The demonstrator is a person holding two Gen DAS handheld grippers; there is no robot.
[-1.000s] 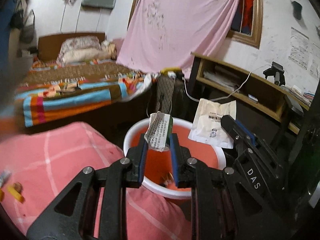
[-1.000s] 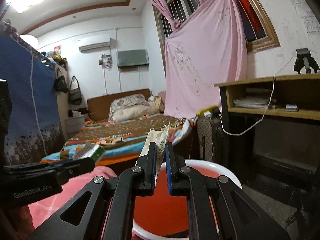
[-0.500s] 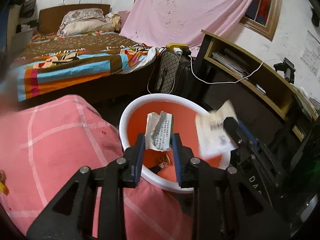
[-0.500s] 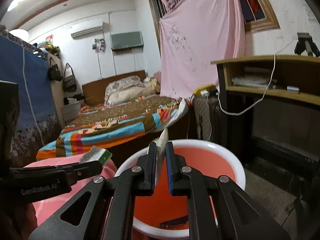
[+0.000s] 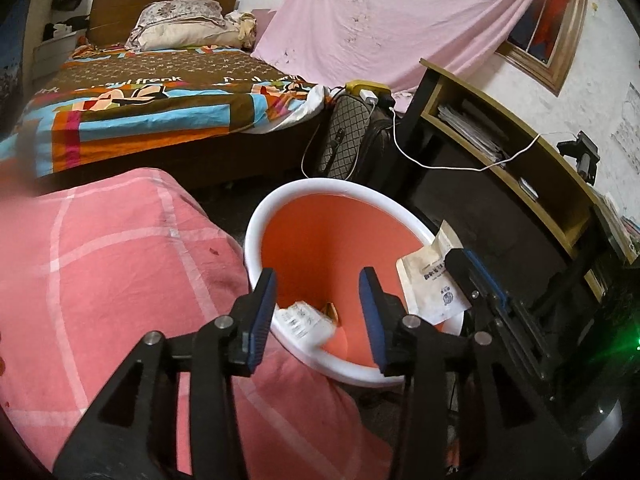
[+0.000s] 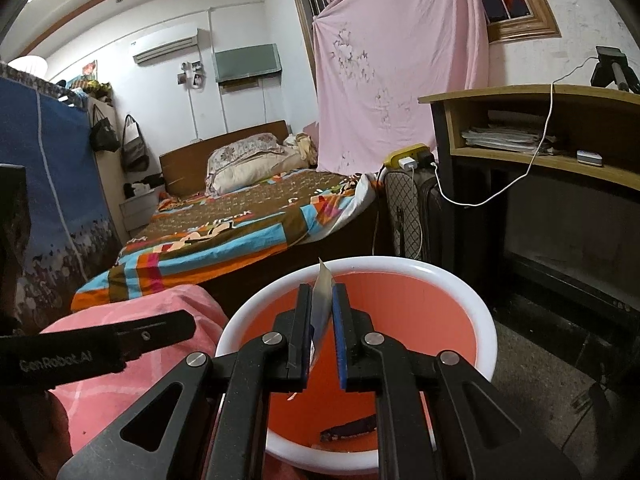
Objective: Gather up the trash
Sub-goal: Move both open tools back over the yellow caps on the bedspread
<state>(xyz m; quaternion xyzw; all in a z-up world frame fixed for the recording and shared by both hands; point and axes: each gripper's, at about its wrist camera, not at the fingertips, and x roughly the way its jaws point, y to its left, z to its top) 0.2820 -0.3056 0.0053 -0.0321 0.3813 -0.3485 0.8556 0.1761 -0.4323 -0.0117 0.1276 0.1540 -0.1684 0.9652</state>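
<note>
An orange bucket with a white rim (image 5: pixel 320 188) (image 6: pixel 460 280) stands on the floor below both grippers. My left gripper (image 5: pixel 318 288) hangs over its near rim; its jaws are opening and nothing is between them. A crumpled printed paper (image 5: pixel 304 322) lies low inside the bucket, just under those jaws. My right gripper (image 6: pixel 322 292) is shut on a flat white packet (image 6: pixel 323 280) (image 5: pixel 434 284), held on edge above the bucket's right side. Other scraps lie at the bucket's bottom, among them a dark wrapper (image 6: pixel 352 426).
A pink checked blanket (image 5: pixel 100 280) covers the surface left of the bucket. Beyond are a bed (image 5: pixel 160 92), a quilted suitcase (image 5: pixel 348 136) with a white cable, and a dark desk with a wooden shelf (image 5: pixel 500 152) on the right.
The left jaws have spread and the crumpled paper they held has dropped into the bucket. Both grippers have sunk closer to the bucket. The right one still holds the packet.
</note>
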